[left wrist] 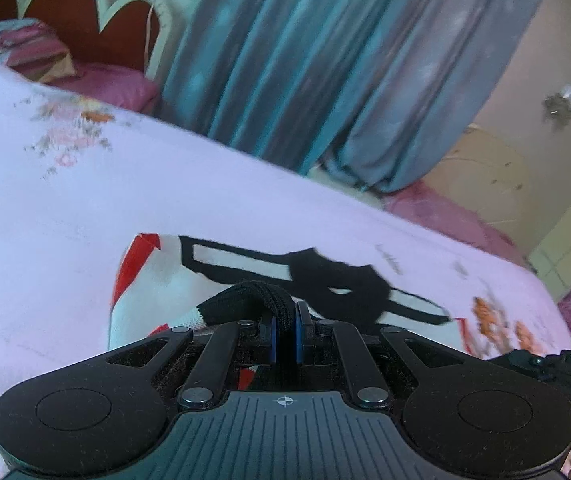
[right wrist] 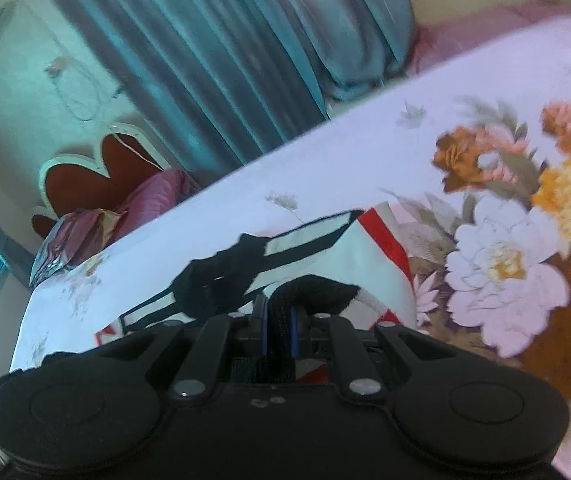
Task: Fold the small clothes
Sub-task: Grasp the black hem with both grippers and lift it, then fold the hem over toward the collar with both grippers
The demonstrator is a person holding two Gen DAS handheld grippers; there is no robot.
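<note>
Gripping a black ribbed band of the garment point(left wrist: 205, 272), the left gripper point(left wrist: 285, 320) has its blue-edged pads clenched on the knit fabric; the right gripper point(right wrist: 279, 320) is likewise clamped on a black ribbed edge of the same piece; the garment is soft white cloth with black outlined bars and red triangular trim, spreading ahead of both sets of jaws and sagging onto the bedsheet point(left wrist: 65, 200); the sheet is pale lilac, smooth, printed with large orange, cream and white flowers to the right of the right jaws; beyond the jaws hang teal pleated curtains point(left wrist: 305, 60); a scalloped red headboard point(left wrist: 85, 12) and magenta satin pillows point(right wrist: 153, 196) lie to the far left; both views are motion-blurred; the garment's lower part is hidden behind the gripper bodies, so its type is unclear.
</note>
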